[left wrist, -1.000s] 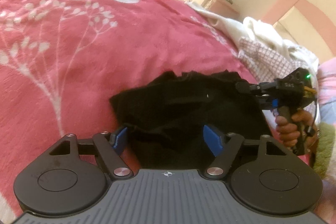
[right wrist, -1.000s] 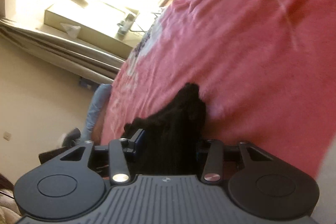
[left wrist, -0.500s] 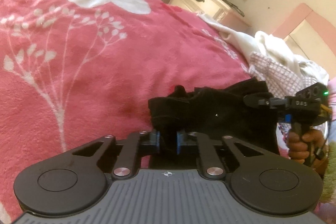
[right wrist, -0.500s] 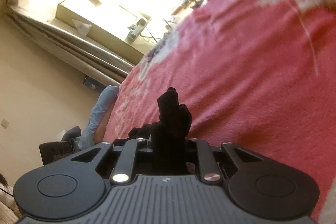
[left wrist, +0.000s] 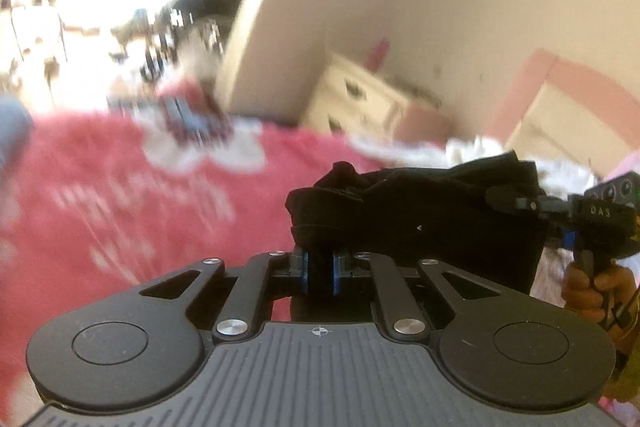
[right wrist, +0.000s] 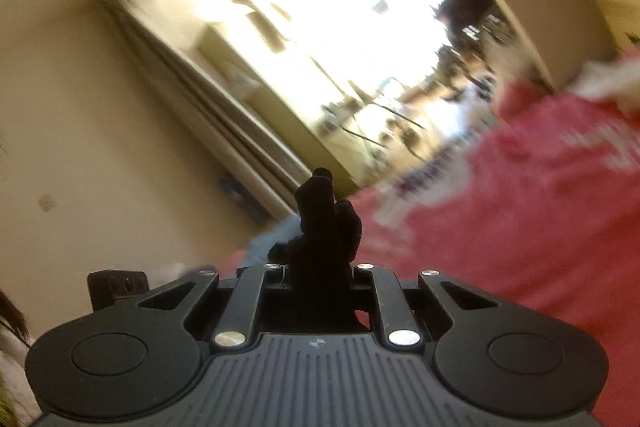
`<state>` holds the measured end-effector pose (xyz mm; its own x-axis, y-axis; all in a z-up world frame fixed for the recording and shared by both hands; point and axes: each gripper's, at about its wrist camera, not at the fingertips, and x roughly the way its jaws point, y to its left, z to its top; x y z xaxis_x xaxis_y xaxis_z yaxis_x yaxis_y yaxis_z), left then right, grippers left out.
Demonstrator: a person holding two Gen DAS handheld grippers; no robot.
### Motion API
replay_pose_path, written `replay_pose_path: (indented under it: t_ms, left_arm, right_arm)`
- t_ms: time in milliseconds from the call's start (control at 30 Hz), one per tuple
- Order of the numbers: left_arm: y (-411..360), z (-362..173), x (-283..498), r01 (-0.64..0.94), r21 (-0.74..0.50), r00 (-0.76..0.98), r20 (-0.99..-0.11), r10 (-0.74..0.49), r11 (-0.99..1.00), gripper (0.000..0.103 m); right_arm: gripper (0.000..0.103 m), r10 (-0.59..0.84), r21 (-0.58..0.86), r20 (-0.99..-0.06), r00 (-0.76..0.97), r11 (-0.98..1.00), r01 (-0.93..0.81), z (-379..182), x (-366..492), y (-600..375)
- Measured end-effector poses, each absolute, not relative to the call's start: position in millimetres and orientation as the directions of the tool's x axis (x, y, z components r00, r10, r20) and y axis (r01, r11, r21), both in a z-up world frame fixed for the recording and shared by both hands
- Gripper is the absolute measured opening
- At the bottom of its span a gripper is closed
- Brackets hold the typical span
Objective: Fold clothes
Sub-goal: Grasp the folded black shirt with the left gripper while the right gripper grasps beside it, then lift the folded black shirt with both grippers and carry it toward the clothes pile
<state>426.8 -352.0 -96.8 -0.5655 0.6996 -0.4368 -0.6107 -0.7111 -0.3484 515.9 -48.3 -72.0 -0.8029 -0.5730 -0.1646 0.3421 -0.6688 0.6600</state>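
A black garment (left wrist: 432, 223) hangs stretched in the air between my two grippers, above the pink floral bedspread (left wrist: 100, 195). My left gripper (left wrist: 319, 273) is shut on one bunched corner of it. My right gripper (right wrist: 318, 277) is shut on another corner, with a wad of black cloth (right wrist: 324, 215) sticking up between its fingers. The right gripper also shows in the left wrist view (left wrist: 516, 203) at the right, held in a hand, clamped on the garment's far edge.
A pile of white and checked clothes (left wrist: 472, 151) lies at the bed's far right. A cream nightstand (left wrist: 360, 99) and a pink headboard (left wrist: 560, 95) stand beyond. A bright window (right wrist: 320, 7) fills the right wrist view. Both views are motion-blurred.
Both grippers closed on the black garment's corners and lifted it off the bedspread. Both cameras now tilt upward toward the wall and window.
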Motion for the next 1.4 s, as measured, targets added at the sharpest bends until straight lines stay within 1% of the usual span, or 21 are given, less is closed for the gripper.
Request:
replay_pose_path:
  t_ms: [200, 367, 433, 500, 633, 767, 867, 1033, 1133, 1233, 1400]
  left_arm:
    - [-408, -7, 403, -0.592, -0.201, -0.724, -0.292, 0.625, -0.78, 0.008]
    - [-468, 65, 372, -0.524, -0.102, -0.816, -0.225, 0.533, -0.846, 0.008]
    - [-493, 89, 362, -0.501, -0.065, -0.837, -0.217, 0.502, -0.863, 0.008]
    - [-517, 108, 352, -0.478, -0.066, -0.848, -0.225, 0.48, -0.876, 0.008]
    - [-561, 126, 333, -0.439, -0.099, -0.842, -0.3, 0.448, -0.893, 0.008]
    - [-593, 122, 317, -0.417, -0.119, -0.821, -0.376, 0.429, -0.901, 0.008]
    - [-612, 103, 300, -0.401, -0.149, -0.787, -0.449, 0.423, -0.904, 0.008]
    - [-626, 32, 254, -0.367, -0.158, -0.664, -0.646, 0.377, -0.917, 0.008]
    - [-623, -13, 218, -0.336, -0.145, -0.595, -0.734, 0.329, -0.931, 0.008]
    - [-621, -34, 196, -0.307, -0.135, -0.55, -0.782, 0.292, -0.942, 0.008]
    - [-623, -44, 170, -0.309, -0.113, -0.487, -0.834, 0.26, -0.944, 0.008]
  right_arm:
    - [0.015, -0.63, 0.606, 0.018, -0.777, -0.611, 0.51, -10, 461, -104]
    - [0.015, -0.683, 0.562, 0.124, -0.72, -0.55, 0.618, 44, 399, -173]
    - [0.015, -0.706, 0.549, 0.155, -0.692, -0.521, 0.654, 62, 378, -203]
    - [0.015, -0.725, 0.541, 0.17, -0.668, -0.498, 0.678, 78, 362, -232]
    - [0.015, -0.748, 0.575, 0.174, -0.64, -0.451, 0.683, 98, 339, -282]
    - [0.015, -0.761, 0.657, 0.143, -0.633, -0.405, 0.636, 95, 325, -321]
    - [0.015, -0.761, 0.72, 0.094, -0.642, -0.393, 0.571, 77, 316, -342]
    - [0.015, -0.749, 0.825, -0.057, -0.66, -0.408, 0.392, 14, 290, -366]
    - [0.015, -0.731, 0.86, -0.159, -0.664, -0.432, 0.271, -33, 265, -370]
    - [0.015, -0.722, 0.877, -0.215, -0.657, -0.438, 0.195, -66, 246, -371]
    - [0.015, -0.724, 0.898, -0.244, -0.645, -0.42, 0.133, -93, 218, -368]
